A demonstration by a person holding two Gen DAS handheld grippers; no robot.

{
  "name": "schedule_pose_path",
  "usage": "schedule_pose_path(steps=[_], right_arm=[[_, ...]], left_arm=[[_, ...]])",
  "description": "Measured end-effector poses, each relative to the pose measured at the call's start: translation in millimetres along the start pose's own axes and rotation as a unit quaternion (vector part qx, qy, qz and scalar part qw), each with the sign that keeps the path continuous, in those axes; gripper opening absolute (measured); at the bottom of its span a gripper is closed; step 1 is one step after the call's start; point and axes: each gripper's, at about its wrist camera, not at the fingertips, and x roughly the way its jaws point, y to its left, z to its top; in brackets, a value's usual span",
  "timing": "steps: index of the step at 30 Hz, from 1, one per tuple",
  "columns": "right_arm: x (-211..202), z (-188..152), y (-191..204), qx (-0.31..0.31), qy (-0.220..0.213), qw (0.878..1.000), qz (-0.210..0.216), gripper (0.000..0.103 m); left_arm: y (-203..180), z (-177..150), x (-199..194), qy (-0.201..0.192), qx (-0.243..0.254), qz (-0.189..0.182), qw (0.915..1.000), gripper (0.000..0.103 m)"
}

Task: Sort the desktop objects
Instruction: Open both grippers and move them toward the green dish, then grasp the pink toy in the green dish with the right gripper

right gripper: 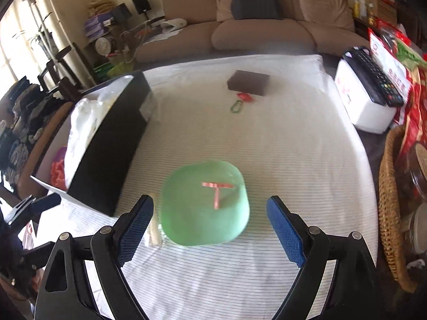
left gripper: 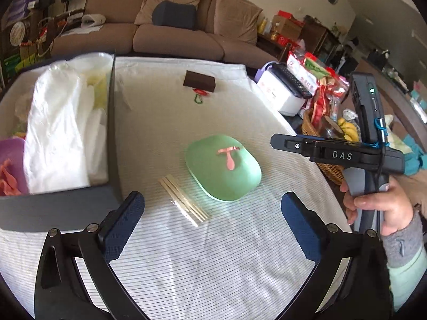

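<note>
While both tongs gape with nothing between them, left tongs (left gripper: 212, 222) face the green case (left gripper: 223, 167) at twelve o'clock on the tabletop (left gripper: 240, 253); right tongs (right gripper: 209, 228), lettered "DAS", angle down over it.

Green case (left gripper: 223, 170) flat beside sticks (left gripper: 184, 200)

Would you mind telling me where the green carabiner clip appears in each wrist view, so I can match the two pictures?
Left wrist view: the green carabiner clip lies upper centre on the striped cloth, just below the brown box.
Right wrist view: the clip lies upper centre, right of middle, below-left of the same box.
Shared landmark: the green lidded case with its pink T-shaped mark.
</note>
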Motion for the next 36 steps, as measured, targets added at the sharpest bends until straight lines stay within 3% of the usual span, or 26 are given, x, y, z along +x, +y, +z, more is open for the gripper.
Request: schedule_pose_path(steps=[3, 6, 10, 14, 17, 21, 23, 28, 36], right_arm=[[12.0, -9.4, -13.6, 0.026, -0.014, 1.0, 0.009, 0.088], [26.8, -9.6, -23.8, 0.035, -0.031, 0.999, 0.018, 0.087], [50.3, 1.4, -19.8, 0.004, -0.023, 0.999, 0.024, 0.077], [71.4, 8.5, -13.3, -0.029, -0.013, 0.999, 0.021, 0.073], [83.3, 7.5, -9.0, -0.044, 0.003, 0.999, 0.024, 0.057], [99.2, 3.7, -6.7, -0.047, 0.027, 0.998, 0.012, 0.055], [107.1, 0.7, -3.7, -0.055, 0.036, 0.998, 0.012, 0.047], [118.4, -8.7, 5.3, -0.082, 0.031, 0.996, -0.005, 0.044], [101.9, -7.0, 1.8, -0.029, 0.022, 0.997, 0.072, 0.043]], left_arm=[[-14.1, -7.7, 36.4, 0.031, 0.007, 0.019, 0.9993, 0.103], [-20.7, -8.4, 55.8, 0.031, 0.017, 0.046, 0.9983, 0.103], [-9.8, -4.4, 68.7, 0.014, -0.03, 0.026, 0.9991, 0.103], [-3.9, -8.7, 88.7, 0.033, -0.015, 0.068, 0.997, 0.103], [0.0, -12.7, 87.6, 0.034, -0.008, 0.079, 0.9962, 0.103], [6.5, -21.0, 86.1, 0.047, -0.011, 0.088, 0.9949, 0.103], [9.4, -25.2, 87.6, 0.056, -0.012, 0.089, 0.9944, 0.103], [17.8, -32.6, 90.3, 0.073, -0.019, 0.088, 0.9932, 0.103], [37.7, -35.2, 105.0, 0.075, -0.052, 0.14, 0.986, 0.101]])
